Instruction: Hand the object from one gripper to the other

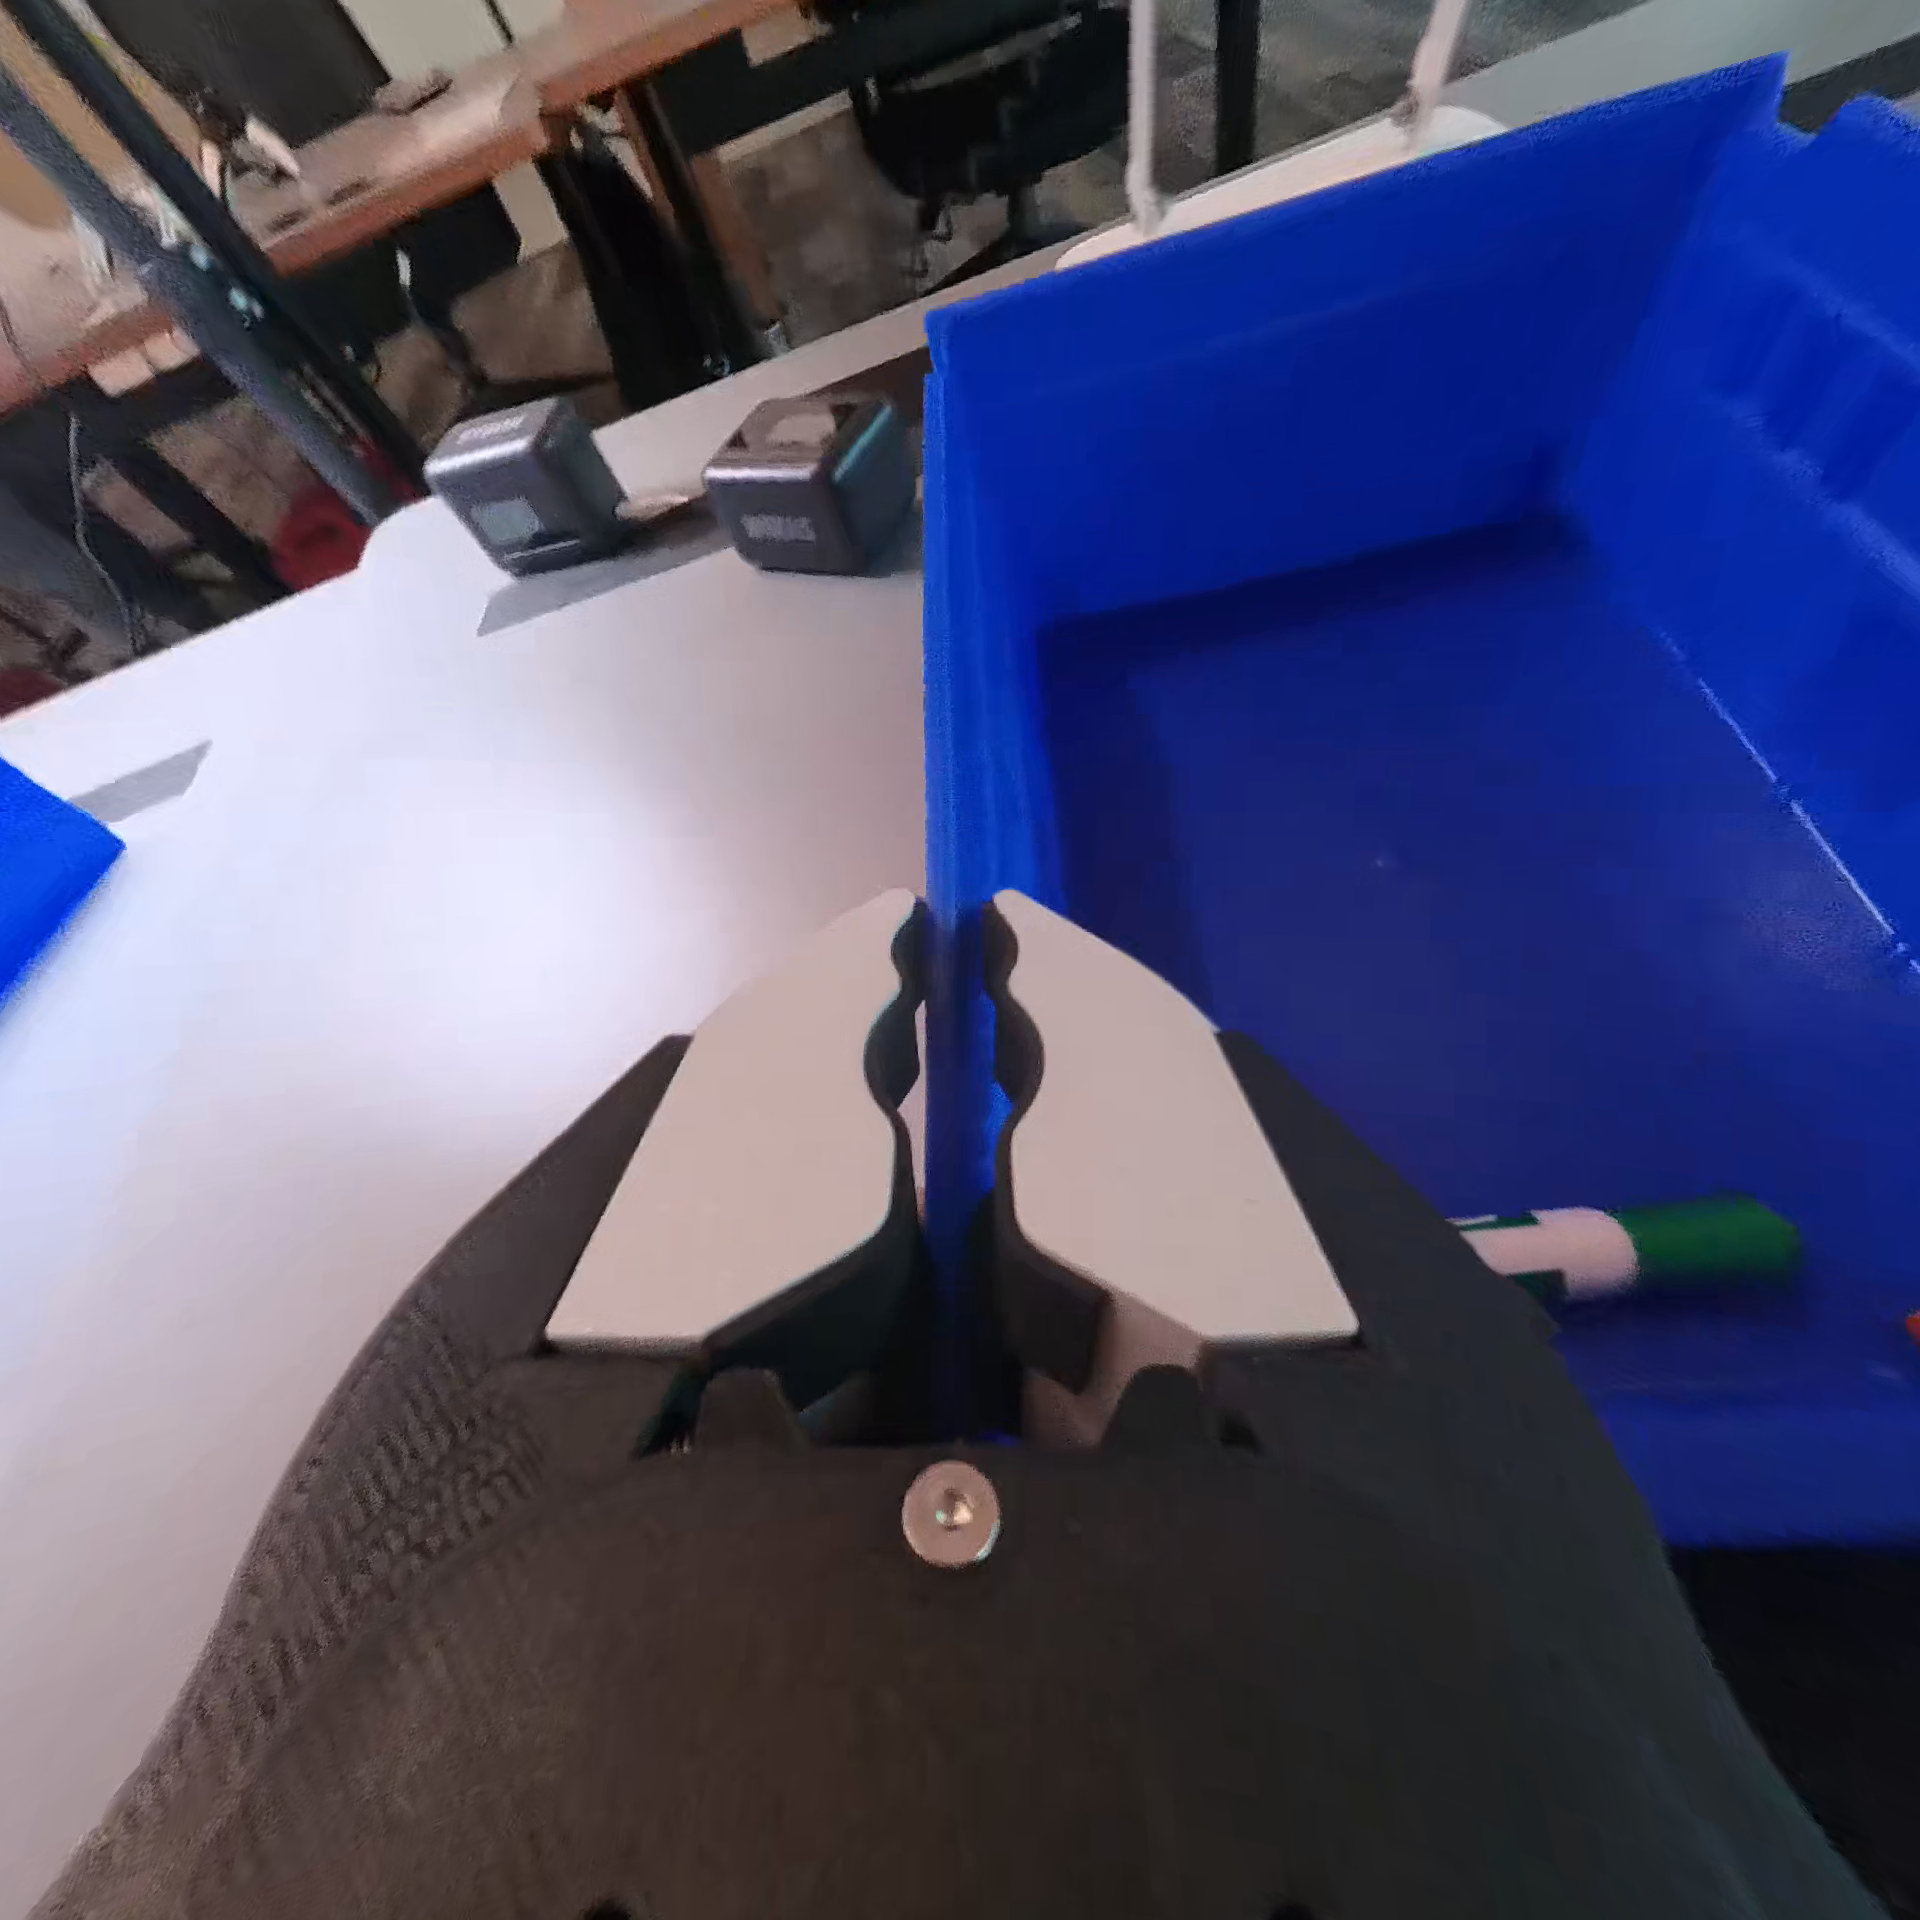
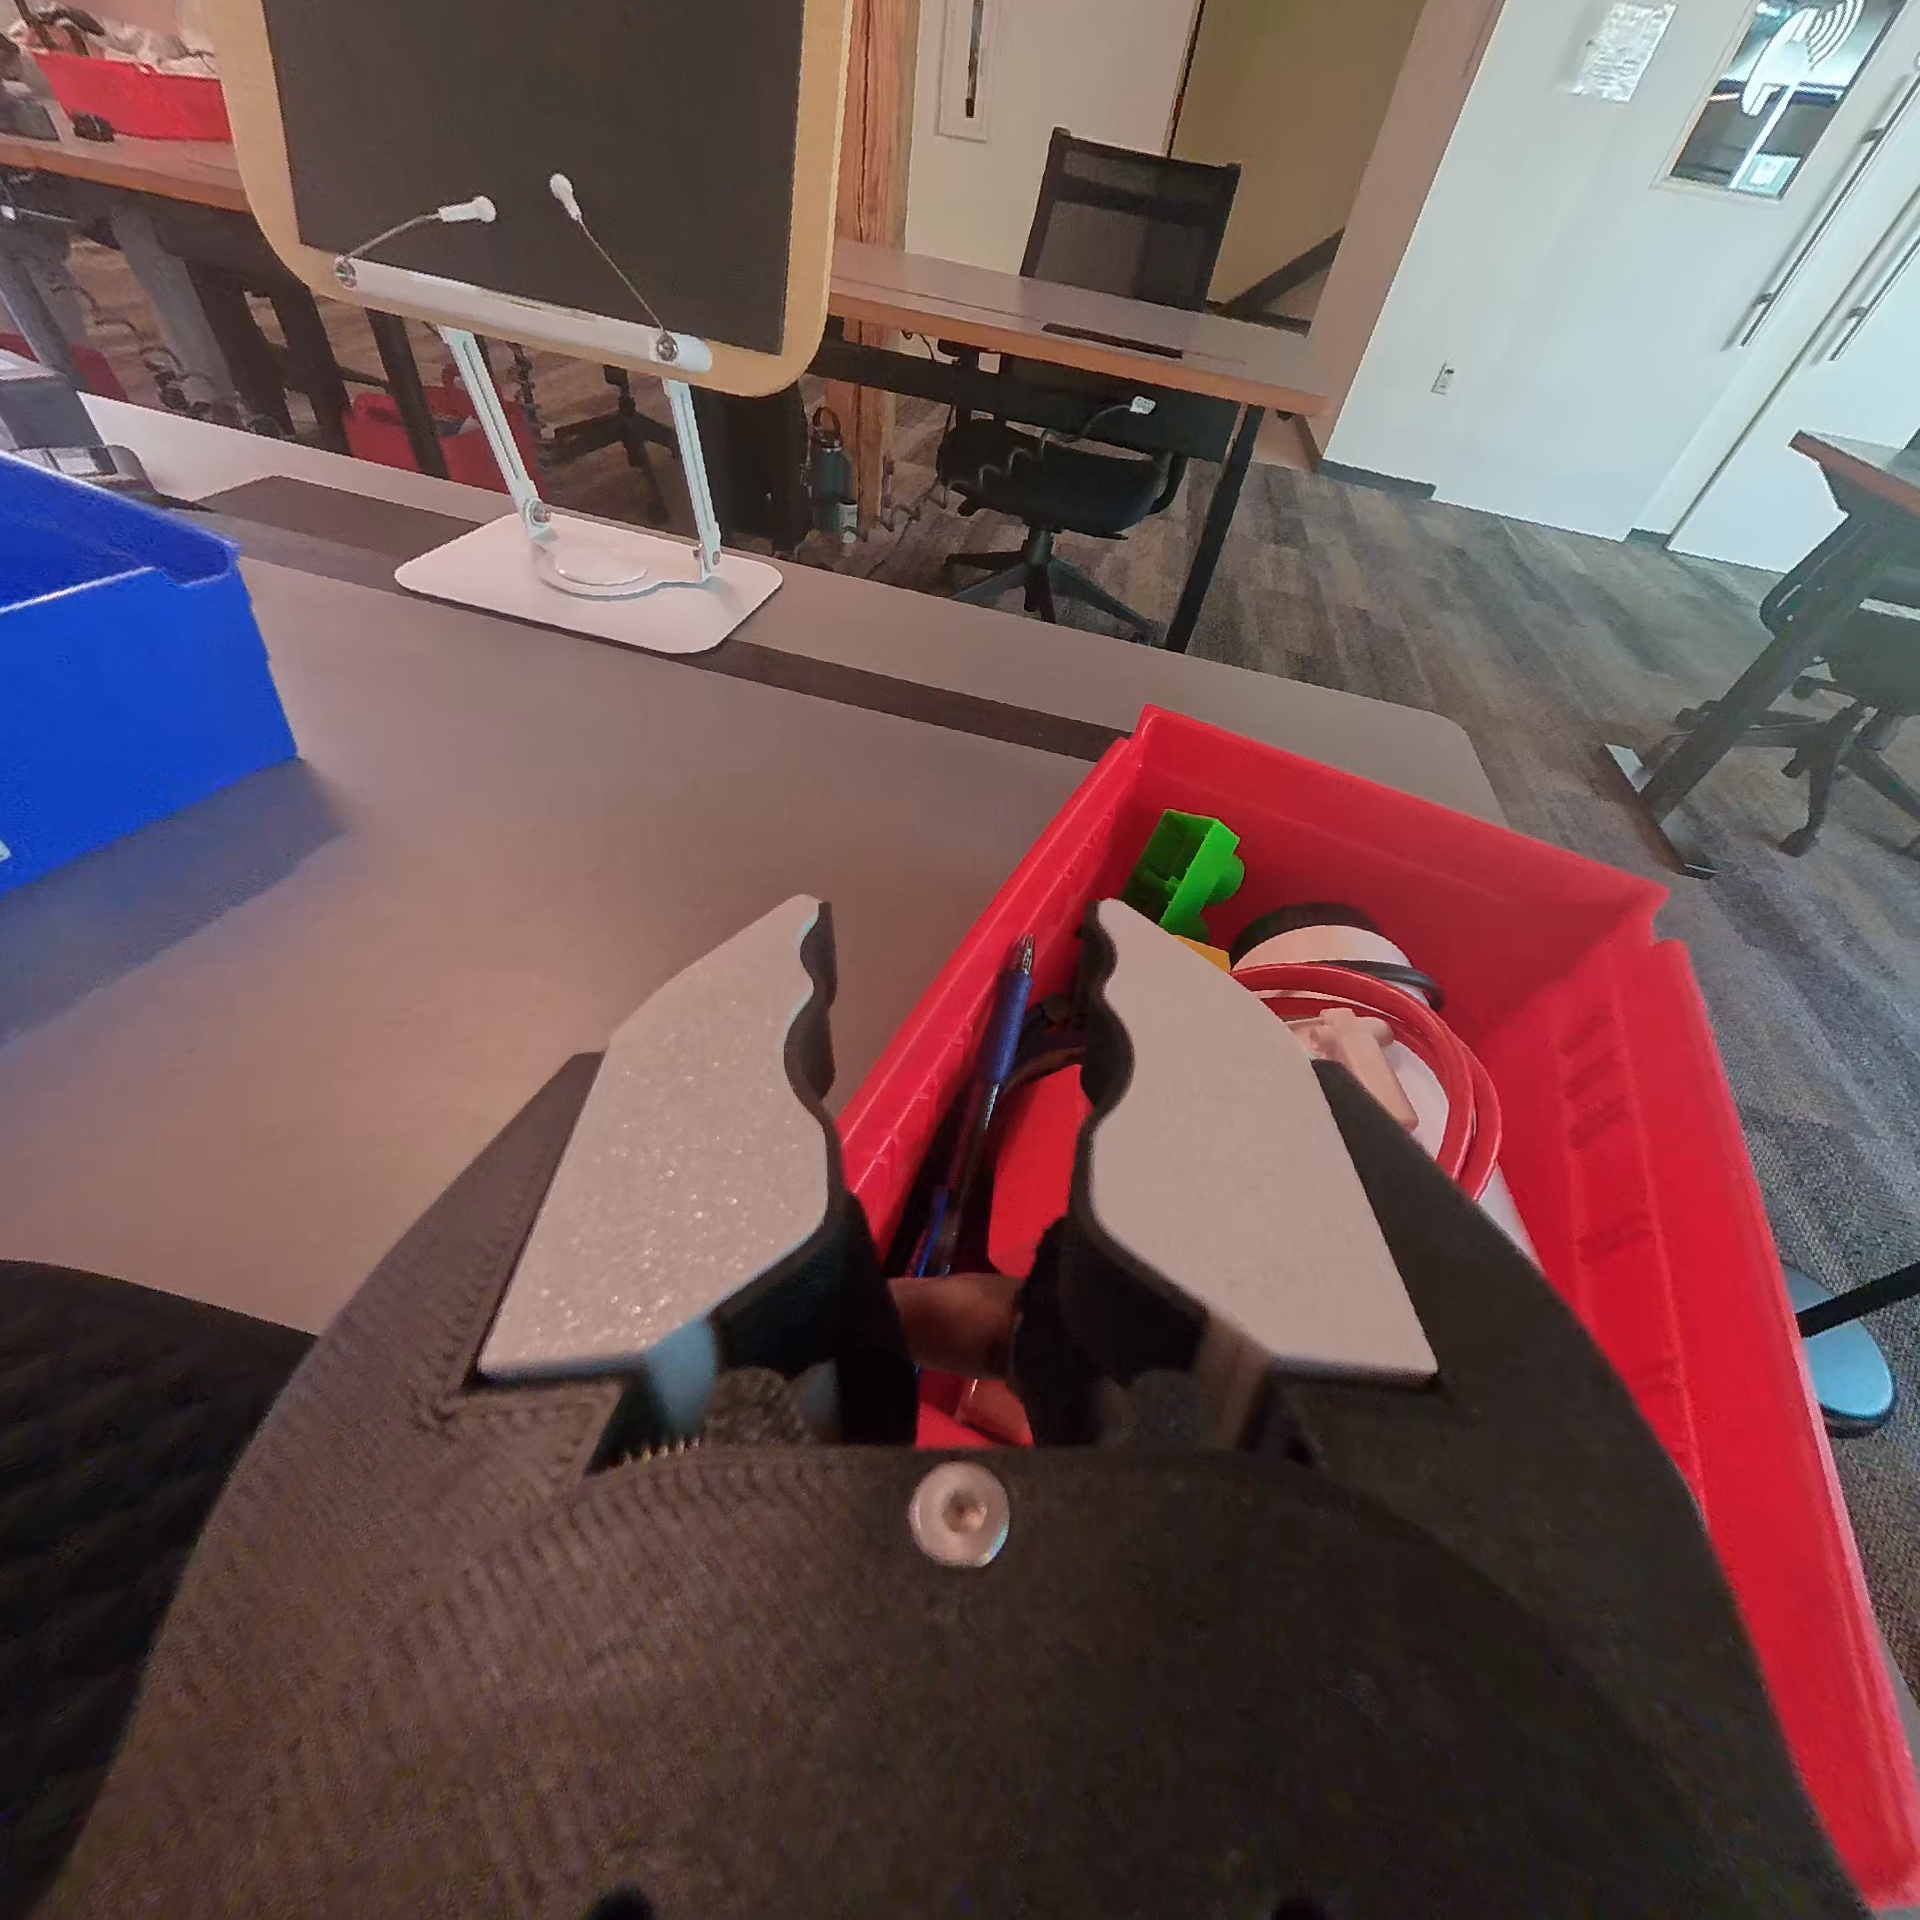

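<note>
Grey table: blue bin, red bin. My left gripper is closed over the blue bin's wall. My right gripper gapes empty above a blue pen.

We see a marker with a white barrel and green cap lying flat on the floor of the blue bin, near its front end. In the red bin a blue pen leans tip-up along the left wall, a green block sits in the far corner, and a coiled red cable lies against a white cylinder. We cannot tell which of them is the object to hand over.
</note>
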A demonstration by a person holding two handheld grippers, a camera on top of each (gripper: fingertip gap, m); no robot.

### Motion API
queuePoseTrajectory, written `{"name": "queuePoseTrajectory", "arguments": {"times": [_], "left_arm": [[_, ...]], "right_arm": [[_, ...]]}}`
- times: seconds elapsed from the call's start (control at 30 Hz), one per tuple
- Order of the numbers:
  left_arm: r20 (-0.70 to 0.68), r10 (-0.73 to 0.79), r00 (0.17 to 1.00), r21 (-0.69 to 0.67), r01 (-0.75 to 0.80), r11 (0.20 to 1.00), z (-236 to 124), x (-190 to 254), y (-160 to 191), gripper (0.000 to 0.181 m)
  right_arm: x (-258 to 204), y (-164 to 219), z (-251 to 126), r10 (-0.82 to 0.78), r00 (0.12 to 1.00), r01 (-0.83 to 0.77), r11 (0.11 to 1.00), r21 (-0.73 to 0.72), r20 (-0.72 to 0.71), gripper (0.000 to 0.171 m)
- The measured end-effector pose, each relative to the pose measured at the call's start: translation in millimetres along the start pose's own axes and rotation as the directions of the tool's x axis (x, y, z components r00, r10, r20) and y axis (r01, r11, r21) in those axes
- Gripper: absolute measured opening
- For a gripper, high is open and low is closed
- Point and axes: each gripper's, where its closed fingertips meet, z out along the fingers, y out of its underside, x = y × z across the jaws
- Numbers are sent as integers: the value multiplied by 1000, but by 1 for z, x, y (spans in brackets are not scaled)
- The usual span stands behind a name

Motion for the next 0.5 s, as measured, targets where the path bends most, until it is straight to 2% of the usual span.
{"name": "queuePoseTrajectory", "arguments": {"times": [0.1,0.17,0.33,0.4,0.5], "left_arm": [[17,81,997,64,-81,995,-1,3,-10,9],[43,130,991,156,-135,979,-4,5,-24,9],[169,176,970,429,-233,873,-33,7,-69,8],[192,167,967,475,-240,846,-41,6,-77,7],[218,178,960,456,-262,851,-40,4,-75,7]], "right_arm": [[0,-2,-1,-5,1000,5,1000,12,-2,44],[-1,-4,-2,-8,1000,8,1000,21,2,44],[-3,-5,-2,-18,1000,17,999,30,8,43],[-4,-5,-2,-20,1000,19,1000,24,11,43],[-7,-5,-1,-25,999,25,999,21,21,42]]}}
